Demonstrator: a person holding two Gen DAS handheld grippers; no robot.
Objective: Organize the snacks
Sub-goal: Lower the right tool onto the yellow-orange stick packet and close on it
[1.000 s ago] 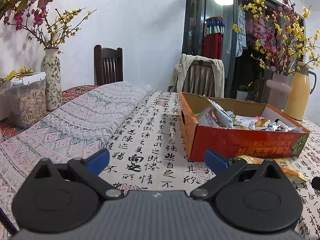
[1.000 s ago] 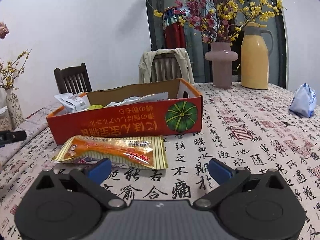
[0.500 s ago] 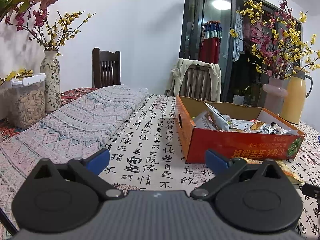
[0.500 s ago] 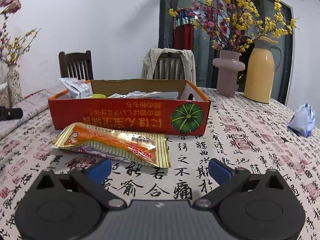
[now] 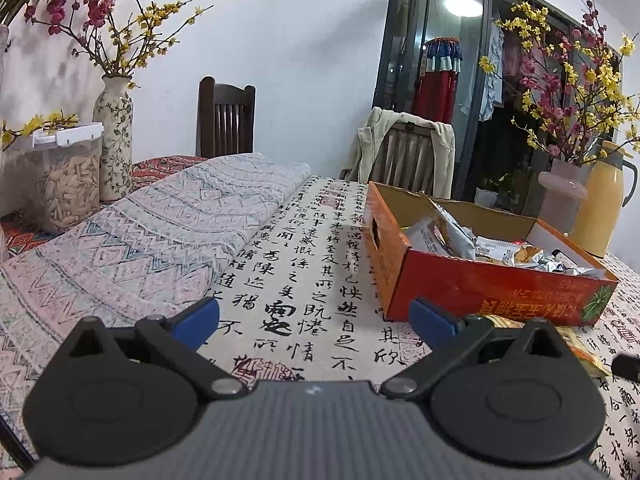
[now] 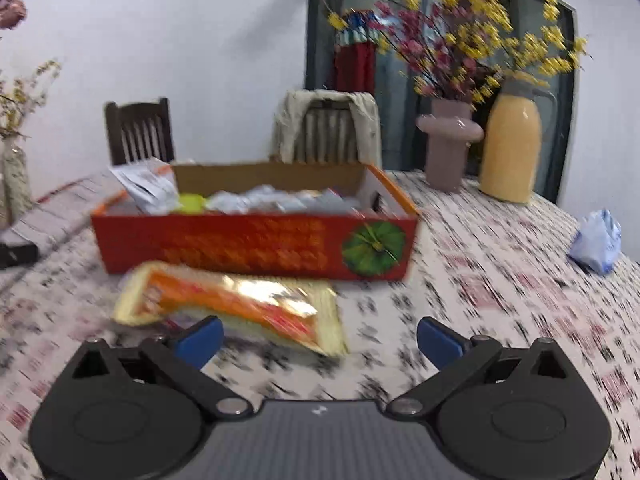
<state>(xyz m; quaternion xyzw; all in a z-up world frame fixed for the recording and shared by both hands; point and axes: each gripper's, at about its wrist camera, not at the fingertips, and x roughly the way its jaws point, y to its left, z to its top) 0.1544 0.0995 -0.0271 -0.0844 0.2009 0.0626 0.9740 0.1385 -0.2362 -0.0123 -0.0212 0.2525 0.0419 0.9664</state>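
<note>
Since half a second ago the right gripper (image 6: 318, 338) has closed in on the gold-and-orange foil snack packet (image 6: 236, 306); its view is motion-blurred. Jaws wide apart, holding nothing; the packet lies flat just ahead, toward the left finger, touching the front wall of the red cardboard snack box (image 6: 256, 240). Judged: pickup imminent. The left gripper (image 5: 314, 318) hangs spread and empty, the box ahead to its right. Open tablecloth to the right; a blue wrapped packet (image 6: 596, 240) lies well apart.
</note>
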